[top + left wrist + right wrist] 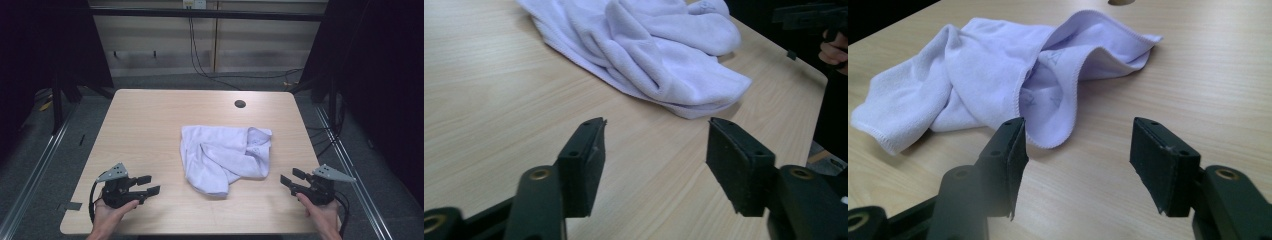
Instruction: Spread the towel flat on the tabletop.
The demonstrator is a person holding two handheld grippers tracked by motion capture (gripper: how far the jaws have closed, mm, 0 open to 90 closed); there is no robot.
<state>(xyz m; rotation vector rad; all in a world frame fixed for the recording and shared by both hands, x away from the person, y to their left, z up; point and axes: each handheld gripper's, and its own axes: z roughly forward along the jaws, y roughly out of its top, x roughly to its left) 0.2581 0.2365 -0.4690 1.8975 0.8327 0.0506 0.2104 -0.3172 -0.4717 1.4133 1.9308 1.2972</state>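
On the desk [150,125], mid-surface and a bit toward the far-right side, sits the white towel [225,155]: crumpled, half folded over itself, one hemmed corner flipped so the printed underside shows. It lies flat on the wood, well apart from both grippers, nothing else touching it. Small round cable hole [240,104] sits beyond it near the far edge, not in the way.

I've got the left gripper [154,184] parked low at the near-left corner and the right gripper [288,179] at the near-right, each pointed inward at the towel. My read: a neutral start pose, flanking the cloth so either side can reach an edge without crossing arms.

Left gripper view: jaws stand wide apart, bare desk between them, nothing held; the towel's rounded folded end [704,92] is straight ahead. Right gripper view: same, jaws spread wide and empty, with the loose hemmed corner [1048,140] just beyond the left jaw.

Judgement: nothing grasped yet, work is at the approach stage. Right side has the easier pick, since an exposed hem is right in front; left faces a thick fold, so it'll likely need to go for a seam lower down.
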